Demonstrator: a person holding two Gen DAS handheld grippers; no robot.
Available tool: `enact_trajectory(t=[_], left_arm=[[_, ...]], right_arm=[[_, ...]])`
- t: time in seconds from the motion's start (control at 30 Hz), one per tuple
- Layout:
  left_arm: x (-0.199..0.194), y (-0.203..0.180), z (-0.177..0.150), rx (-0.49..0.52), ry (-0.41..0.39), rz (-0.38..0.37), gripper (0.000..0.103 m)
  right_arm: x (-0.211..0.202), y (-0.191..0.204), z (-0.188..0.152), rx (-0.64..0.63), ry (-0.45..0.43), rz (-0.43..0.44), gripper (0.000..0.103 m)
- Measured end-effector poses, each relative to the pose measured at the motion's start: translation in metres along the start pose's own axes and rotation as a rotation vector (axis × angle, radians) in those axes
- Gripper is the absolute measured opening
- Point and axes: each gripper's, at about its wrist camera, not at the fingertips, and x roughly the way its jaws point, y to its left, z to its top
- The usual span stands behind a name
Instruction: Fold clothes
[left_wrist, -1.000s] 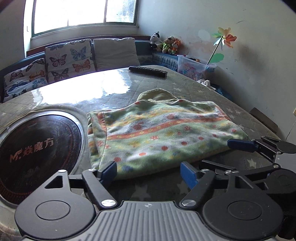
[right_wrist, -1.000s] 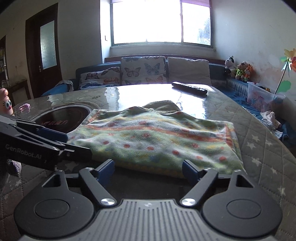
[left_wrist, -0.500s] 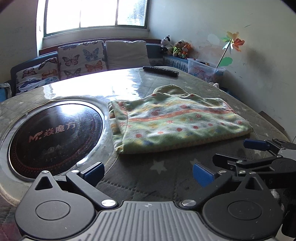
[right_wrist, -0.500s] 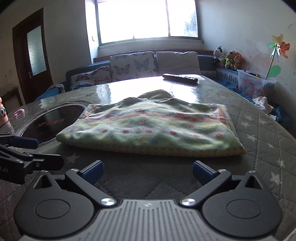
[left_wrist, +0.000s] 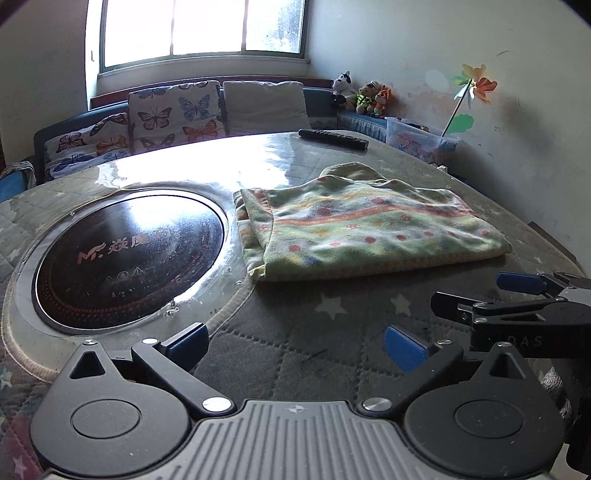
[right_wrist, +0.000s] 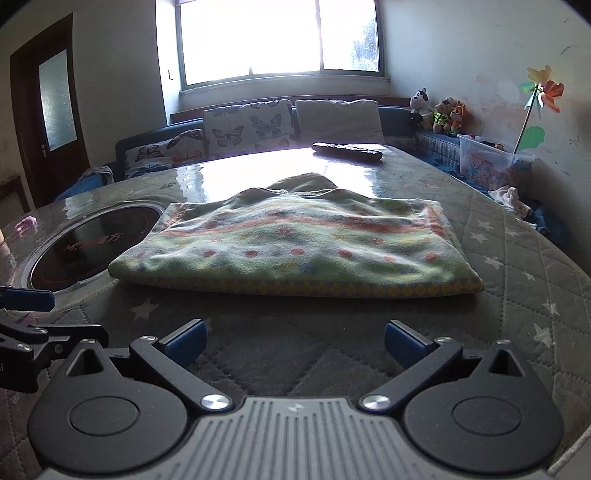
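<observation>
left wrist view has the left gripper (left_wrist: 295, 341) low over the quilted star-print table cover (left_wrist: 317, 347), its blue-padded jaws spread wide with nothing between them. right wrist view shows the right gripper (right_wrist: 293, 338) the same way, jaws wide apart and holding nothing, above the same cover. each gripper is short of the garment, apart from it. in the left view the right gripper appears at the right edge, side by side with the left one.

beyond the jaws lies the folded garment (right_wrist: 295, 247), a fleecy green piece with orange stripes and red dots, flat on the cover as a rough rectangle, its yellow-trimmed edge toward the cameras. a plain green part (left_wrist: 351, 171) pokes out along its far side. its left end sits just beside the round black induction cooktop (left_wrist: 125, 254) set into the table.

farther off, a black remote control (right_wrist: 347, 151) rests near the table's far edge. behind it stand butterfly-print cushions (left_wrist: 173, 114), stuffed toys (right_wrist: 439, 110) and a pinwheel (left_wrist: 474, 86) by the wall.
</observation>
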Motion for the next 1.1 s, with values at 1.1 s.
enact_trajectory(t=[1.1], left_arm=[[-0.018, -0.006, -0.011, -0.002, -0.008, 0.015, 0.103]], right_arm=[[-0.018, 0.010, -0.006, -0.003, -0.005, -0.003, 0.103]])
